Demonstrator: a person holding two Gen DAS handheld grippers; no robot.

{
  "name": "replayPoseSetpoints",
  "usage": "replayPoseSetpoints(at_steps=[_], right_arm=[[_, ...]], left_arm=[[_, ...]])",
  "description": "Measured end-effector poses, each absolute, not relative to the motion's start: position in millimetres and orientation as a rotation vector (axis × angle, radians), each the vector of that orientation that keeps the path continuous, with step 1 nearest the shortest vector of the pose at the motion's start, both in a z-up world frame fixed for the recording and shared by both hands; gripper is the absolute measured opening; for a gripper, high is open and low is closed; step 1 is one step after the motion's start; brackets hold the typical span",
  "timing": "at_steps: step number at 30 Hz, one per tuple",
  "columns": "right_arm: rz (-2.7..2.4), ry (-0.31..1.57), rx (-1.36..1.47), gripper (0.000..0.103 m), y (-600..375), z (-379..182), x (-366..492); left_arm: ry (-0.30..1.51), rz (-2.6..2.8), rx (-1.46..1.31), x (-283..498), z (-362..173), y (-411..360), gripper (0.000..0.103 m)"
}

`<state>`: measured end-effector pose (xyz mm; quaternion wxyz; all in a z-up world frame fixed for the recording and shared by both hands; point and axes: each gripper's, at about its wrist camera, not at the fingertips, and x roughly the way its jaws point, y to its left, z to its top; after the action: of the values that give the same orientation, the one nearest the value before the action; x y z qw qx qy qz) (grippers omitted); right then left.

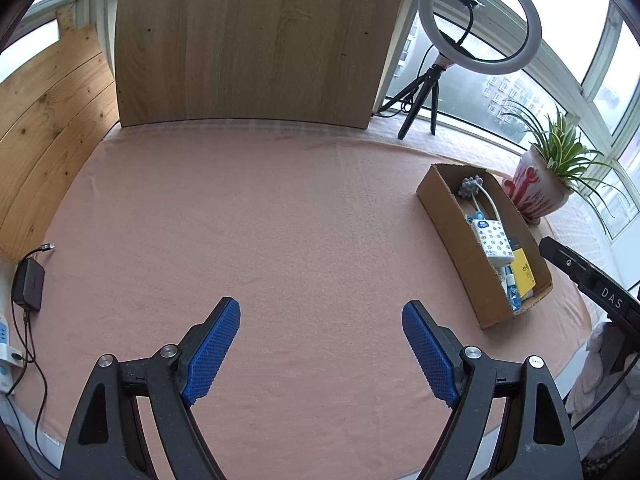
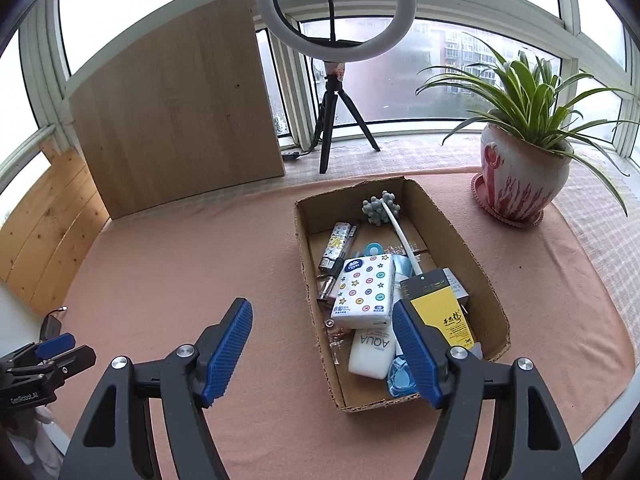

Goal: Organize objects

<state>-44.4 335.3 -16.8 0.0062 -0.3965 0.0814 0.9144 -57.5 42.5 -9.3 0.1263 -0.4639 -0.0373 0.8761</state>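
My left tongs hung apart over bare pink tabletop, nothing between the blue pads. My right tongs were apart too and held nothing — they hovered just above the near left edge of the box, one pad in front of its contents. The box lay on the tabletop near the potted plant, and in it lay a tissue pack, a yellow packet, a white bottle and a long-handled brush — jumbled, touching each other.
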Motion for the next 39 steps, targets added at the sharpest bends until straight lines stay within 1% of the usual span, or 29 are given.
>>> replayPoseSetpoints(at_steps=[7, 12, 26, 39], right_arm=[[2.91, 0.207, -1.248, 0.07, 289.8, -12.1, -29.0], [2.925, 0.197, -1.246, 0.07, 266.4, -11.9, -23.0], [2.944, 0.146, -1.201, 0.071, 222.3, -0.8, -13.8], [2.924, 0.168, -1.165, 0.071, 210.9, 0.0, -6.8]], left_arm=[[-0.025, 2.647, -1.272, -41.7, 15.8, 26.3, 0.089], [-0.045, 2.682, -1.254, -33.7, 24.3, 7.6, 0.09], [-0.025, 2.714, -1.251, -28.3, 26.7, -16.6, 0.09], [-0.004, 2.704, -1.267, -29.8, 22.2, -18.3, 0.09]])
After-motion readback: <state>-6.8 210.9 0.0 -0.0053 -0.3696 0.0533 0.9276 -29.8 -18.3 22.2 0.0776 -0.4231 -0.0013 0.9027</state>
